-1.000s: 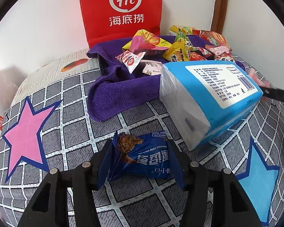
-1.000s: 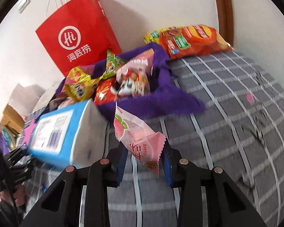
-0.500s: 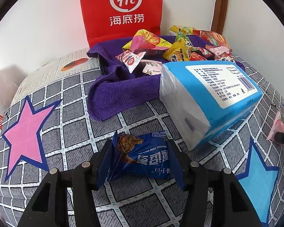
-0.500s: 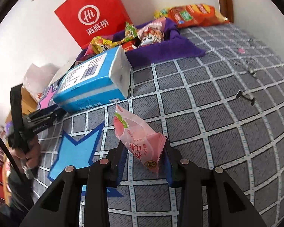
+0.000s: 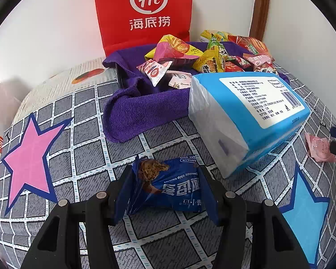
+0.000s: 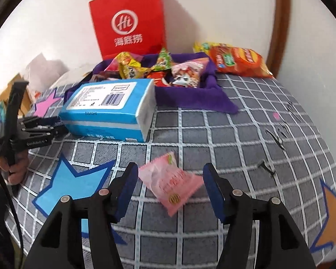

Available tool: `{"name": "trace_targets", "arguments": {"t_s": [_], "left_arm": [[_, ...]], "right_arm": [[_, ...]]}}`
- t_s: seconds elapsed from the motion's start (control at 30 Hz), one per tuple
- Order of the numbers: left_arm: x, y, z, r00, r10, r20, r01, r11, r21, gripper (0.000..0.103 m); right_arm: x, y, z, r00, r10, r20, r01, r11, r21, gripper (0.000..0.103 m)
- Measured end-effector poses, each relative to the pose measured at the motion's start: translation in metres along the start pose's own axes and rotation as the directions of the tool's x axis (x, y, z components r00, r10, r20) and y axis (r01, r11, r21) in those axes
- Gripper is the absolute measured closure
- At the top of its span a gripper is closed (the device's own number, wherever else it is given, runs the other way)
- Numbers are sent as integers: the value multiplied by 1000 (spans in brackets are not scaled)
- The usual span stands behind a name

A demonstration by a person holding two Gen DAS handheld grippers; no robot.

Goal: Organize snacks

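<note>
The right hand-held gripper (image 6: 170,190), jaws just opened, straddles the loose pink packet (image 6: 170,185) (long axis slanting across the gap); the left hand-held gripper (image 5: 165,192) clamps the blue cookie pack (image 5: 168,187).

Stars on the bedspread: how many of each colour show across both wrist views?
Pink star: 1
Blue star: 1
Orange star: 1
Total: 3
</note>
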State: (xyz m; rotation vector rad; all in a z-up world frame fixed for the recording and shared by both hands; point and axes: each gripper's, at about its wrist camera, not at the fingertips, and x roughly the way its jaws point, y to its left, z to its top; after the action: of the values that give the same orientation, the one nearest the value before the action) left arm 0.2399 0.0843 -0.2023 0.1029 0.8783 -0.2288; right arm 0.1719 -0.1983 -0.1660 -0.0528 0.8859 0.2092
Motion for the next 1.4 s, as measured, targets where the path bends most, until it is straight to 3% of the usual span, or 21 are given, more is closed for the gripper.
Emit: {"name": "trace_targets", "arguments": {"t_s": [0.3,0.43,0.73,0.83,0.93,1.17,1.4], "left_arm": [[-1,-1,1,1000,5,-1,-5,1000,2,49],[-2,-1,0,1000,8,-2,-8,1000,4,48],[-1,-2,-1,1000,-1,-1,1,1000,-2,48],[2,0,-1,1000,0,-2,0,1000,1,48],[3,0,-2,1000,0,-2,0,1000,2,48],[3,0,-2,1000,4,-2,-4,1000,5,48],[3,0,-4,1000,6,-1,-6,1000,9,49]], "right_arm": [[31,12,-4,996,5,-84,-14,995,-102,43],[28,18,-17,997,23,-75,-33,991,-133,43],[37,13,-11,997,35,-66,-36,999,-13,43],[42,22,-8,998,-2,-60,-1,999,-48,43],[42,27,-8,999,-5,-45,2,998,-68,52],[40,36,-11,998,-66,-15,63,991,-114,53],[42,23,-8,999,-10,-33,9,999,-52,52]]}}
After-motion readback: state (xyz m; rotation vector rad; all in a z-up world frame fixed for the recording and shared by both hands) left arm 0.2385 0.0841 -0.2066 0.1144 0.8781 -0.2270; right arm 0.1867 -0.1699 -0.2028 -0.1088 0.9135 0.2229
